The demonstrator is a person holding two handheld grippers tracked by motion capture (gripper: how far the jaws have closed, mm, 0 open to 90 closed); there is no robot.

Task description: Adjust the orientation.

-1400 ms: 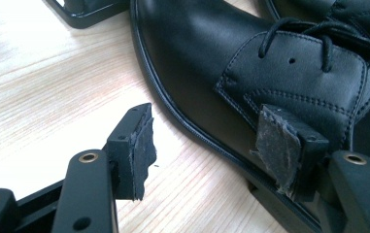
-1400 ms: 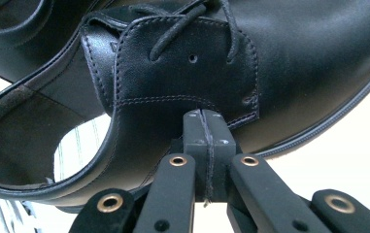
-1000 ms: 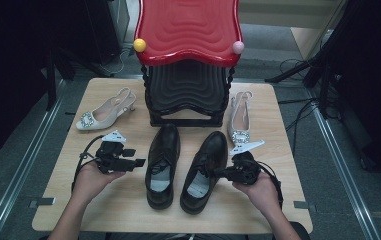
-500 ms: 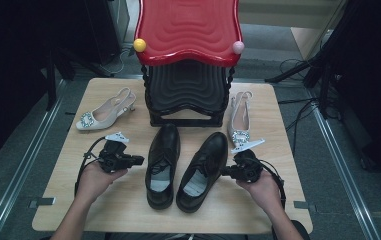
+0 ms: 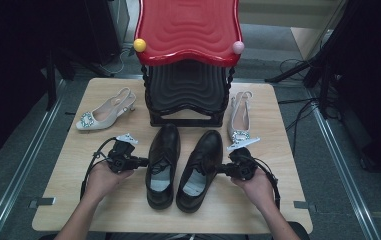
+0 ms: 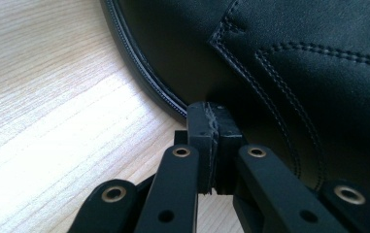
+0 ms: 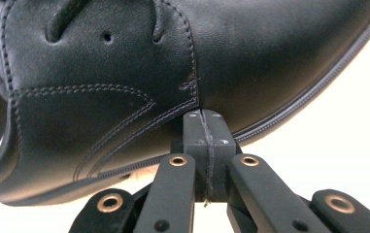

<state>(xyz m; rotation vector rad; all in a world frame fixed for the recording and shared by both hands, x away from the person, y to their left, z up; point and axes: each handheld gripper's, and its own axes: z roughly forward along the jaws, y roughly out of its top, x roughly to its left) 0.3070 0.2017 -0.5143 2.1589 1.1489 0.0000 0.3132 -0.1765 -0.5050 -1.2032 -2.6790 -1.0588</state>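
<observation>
Two black leather dress shoes are sitting side by side at the middle of the table (image 5: 53, 200), toes pointing toward the far edge, and a gripper is closing in on each from the outside. The left gripper (image 5: 139, 161) is pressing its tips against the outer flank of the left shoe (image 5: 162, 165); its jaws have just been closing and are now meeting pad to pad with nothing between them, as the left gripper view (image 6: 210, 127) shows. The right gripper (image 5: 221, 170), jaws likewise pressed together and empty, is touching the outer side of the right shoe (image 5: 198, 170), its tips (image 7: 205, 128) resting just above the welt. Held this way, closed jaws are serving as blunt pushers, and I judge the person is nudging the pair together or straightening it rather than lifting it.

The leather is looking smooth and slightly glossy, with double rows of stitching curving across the quarters, a punched eyelet, and a ribbed welt running round the sole edge. The table is showing pale wood grain. Behind the shoes a black ribbed shoe rack (image 5: 187, 92) is carrying a glossy red wavy top shelf (image 5: 188, 27), with a yellow knob (image 5: 139, 45) and a pink knob (image 5: 238, 47). Two cream slingback heels with jewelled buckles are flanking it, one on the left (image 5: 103, 111), one on the right (image 5: 239, 117).
</observation>
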